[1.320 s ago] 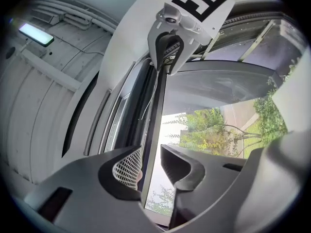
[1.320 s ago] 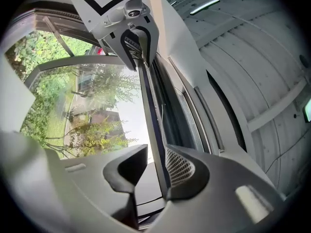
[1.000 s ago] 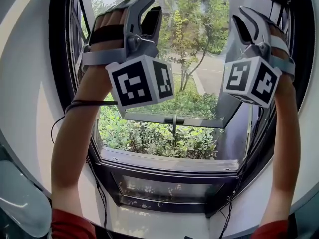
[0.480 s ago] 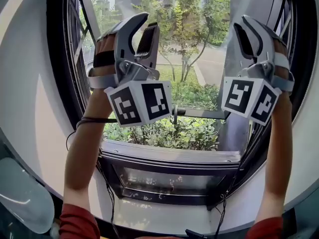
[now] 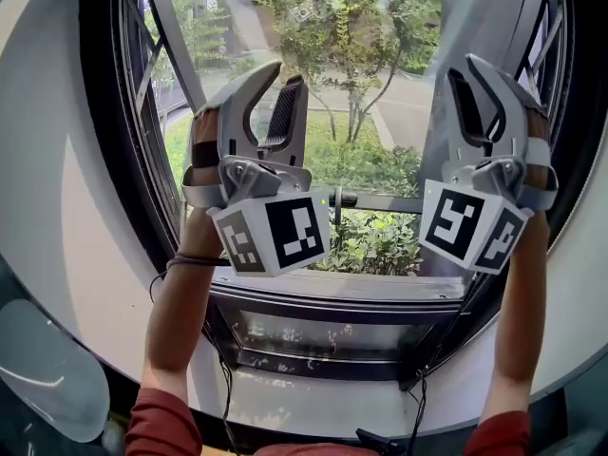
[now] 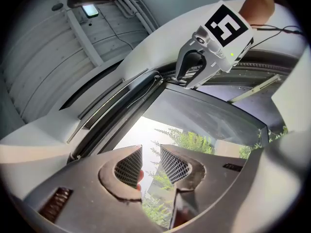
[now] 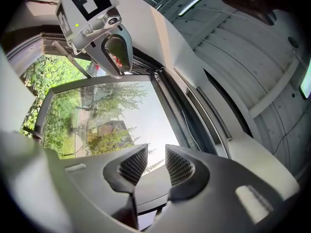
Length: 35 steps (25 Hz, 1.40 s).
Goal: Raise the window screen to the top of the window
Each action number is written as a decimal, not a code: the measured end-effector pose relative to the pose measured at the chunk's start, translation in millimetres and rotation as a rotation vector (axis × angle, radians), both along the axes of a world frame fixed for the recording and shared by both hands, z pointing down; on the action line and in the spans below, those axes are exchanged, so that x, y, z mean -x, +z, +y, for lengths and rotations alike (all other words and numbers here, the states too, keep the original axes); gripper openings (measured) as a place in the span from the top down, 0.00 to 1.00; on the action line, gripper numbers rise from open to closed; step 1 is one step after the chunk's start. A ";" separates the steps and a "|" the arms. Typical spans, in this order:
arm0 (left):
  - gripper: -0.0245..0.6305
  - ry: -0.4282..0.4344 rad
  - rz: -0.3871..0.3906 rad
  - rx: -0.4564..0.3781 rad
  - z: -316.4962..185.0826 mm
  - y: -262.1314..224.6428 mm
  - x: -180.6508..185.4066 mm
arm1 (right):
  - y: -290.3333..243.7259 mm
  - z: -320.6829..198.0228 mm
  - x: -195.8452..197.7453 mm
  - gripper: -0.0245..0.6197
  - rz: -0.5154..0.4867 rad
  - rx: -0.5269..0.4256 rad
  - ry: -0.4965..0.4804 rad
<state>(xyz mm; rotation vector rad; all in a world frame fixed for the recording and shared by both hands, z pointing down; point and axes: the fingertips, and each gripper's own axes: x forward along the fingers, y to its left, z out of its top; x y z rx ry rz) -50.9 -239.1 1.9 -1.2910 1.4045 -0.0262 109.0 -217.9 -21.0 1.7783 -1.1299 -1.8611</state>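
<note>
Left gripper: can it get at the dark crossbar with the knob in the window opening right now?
Probably yes. The left gripper is open and empty, and nothing stands between it and the crossbar. Its jaws point up, above the crossbar, so it would have to drop and tilt first.

The window has a dark frame set in a pale wall. Its glass pane is swung outward at the bottom, and the bar along the pane's lower edge carries a small handle near its middle. Under the opening sits a narrow lower pane in the same dark frame. Dark rails run along the window's top edge; whether the window screen is gathered there cannot be told.
</note>
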 end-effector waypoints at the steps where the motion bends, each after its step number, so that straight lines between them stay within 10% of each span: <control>1: 0.81 0.015 0.014 0.010 1.9 4.7 0.5 | 6.5 1.3 -0.5 0.80 -0.011 0.007 -0.010; 15: 0.81 0.158 0.114 0.130 27.2 97.4 -1.9 | 98.7 19.1 3.7 0.78 -0.108 0.142 -0.166; 35: 0.81 0.265 0.317 0.407 14.2 231.2 14.7 | 232.1 38.2 -10.0 0.78 -0.605 0.273 -0.531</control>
